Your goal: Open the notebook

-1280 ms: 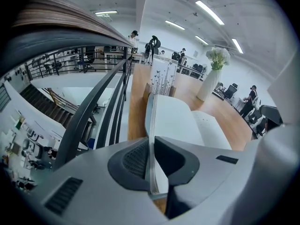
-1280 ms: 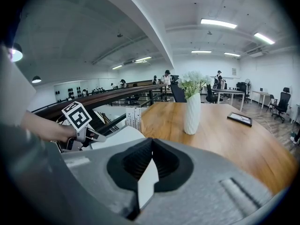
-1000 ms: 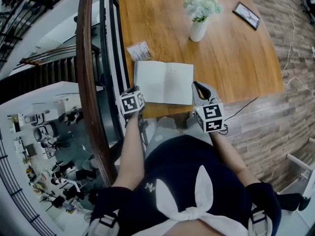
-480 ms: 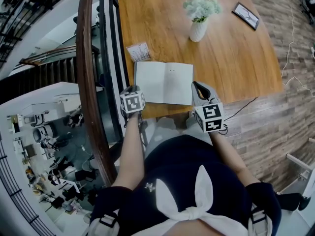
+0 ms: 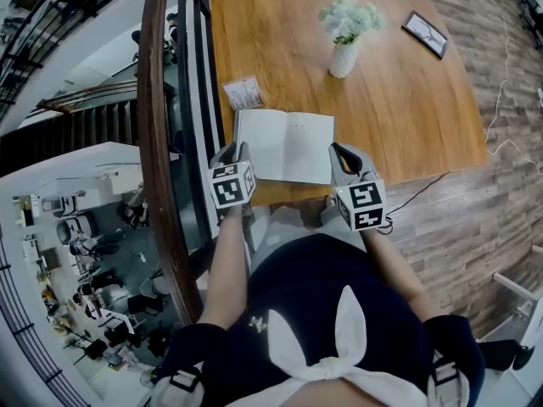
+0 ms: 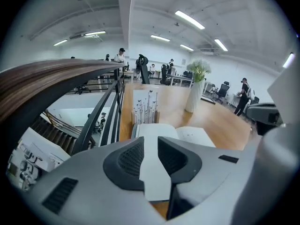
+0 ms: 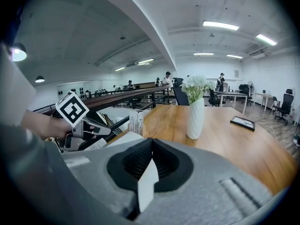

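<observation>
Brings left gripper (image 5: 235, 153), jaws apart, closer to notebook (image 5: 284, 145) lying open on bench (image 5: 407, 100), right gripper (image 5: 340, 156) clenched on its page: apparently done.

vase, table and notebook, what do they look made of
Vase: probably glazed ceramic; opaque white with a smooth surface, though it could be matte plastic.
Table: wood or wood veneer; warm brown with streaky grain and a soft sheen.
Notebook: paper; thin, matte white pages lying open.
</observation>
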`<control>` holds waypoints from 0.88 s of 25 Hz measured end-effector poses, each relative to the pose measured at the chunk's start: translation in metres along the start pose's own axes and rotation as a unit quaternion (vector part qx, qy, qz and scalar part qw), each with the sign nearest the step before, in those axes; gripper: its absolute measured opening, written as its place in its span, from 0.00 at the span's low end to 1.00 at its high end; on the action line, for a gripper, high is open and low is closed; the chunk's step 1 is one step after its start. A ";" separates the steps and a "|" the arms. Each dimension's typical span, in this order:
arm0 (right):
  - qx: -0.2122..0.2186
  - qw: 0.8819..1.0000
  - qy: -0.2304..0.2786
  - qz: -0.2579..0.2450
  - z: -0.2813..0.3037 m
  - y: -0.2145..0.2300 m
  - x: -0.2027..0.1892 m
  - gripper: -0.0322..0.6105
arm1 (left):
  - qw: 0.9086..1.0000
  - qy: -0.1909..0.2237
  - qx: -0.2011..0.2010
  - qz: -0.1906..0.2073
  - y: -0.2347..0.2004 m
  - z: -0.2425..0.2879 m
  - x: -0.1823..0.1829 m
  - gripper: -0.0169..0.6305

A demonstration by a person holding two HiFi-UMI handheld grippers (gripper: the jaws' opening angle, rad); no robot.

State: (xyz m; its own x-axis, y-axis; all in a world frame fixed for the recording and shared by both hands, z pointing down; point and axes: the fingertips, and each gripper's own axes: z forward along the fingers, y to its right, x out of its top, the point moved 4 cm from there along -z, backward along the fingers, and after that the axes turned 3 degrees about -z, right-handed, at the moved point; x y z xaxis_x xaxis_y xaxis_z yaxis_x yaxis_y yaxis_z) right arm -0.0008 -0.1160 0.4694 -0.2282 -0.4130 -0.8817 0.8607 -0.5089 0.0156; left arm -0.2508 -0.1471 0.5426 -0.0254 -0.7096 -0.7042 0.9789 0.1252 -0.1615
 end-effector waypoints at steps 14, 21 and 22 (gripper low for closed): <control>0.023 1.000 0.009 -0.012 -0.011 -0.009 0.006 0.05 | 0.992 0.084 -0.087 0.030 0.070 -0.050 0.027 0.06; 0.031 0.999 0.010 -0.018 -0.015 -0.012 0.007 0.05 | 0.987 0.088 -0.126 0.052 0.106 -0.060 0.025 0.05; 0.033 0.999 0.010 -0.019 -0.016 -0.012 0.007 0.05 | 0.986 0.088 -0.129 0.054 0.111 -0.061 0.025 0.05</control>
State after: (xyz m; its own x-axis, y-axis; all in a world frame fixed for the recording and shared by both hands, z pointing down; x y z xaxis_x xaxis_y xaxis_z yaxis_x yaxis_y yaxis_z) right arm -0.0056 -0.1001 0.4556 -0.2497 -0.3773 -0.8918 0.8200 -0.5722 0.0126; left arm -0.1556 -0.1084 0.4649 0.0193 -0.5545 -0.8320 0.8941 0.3820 -0.2338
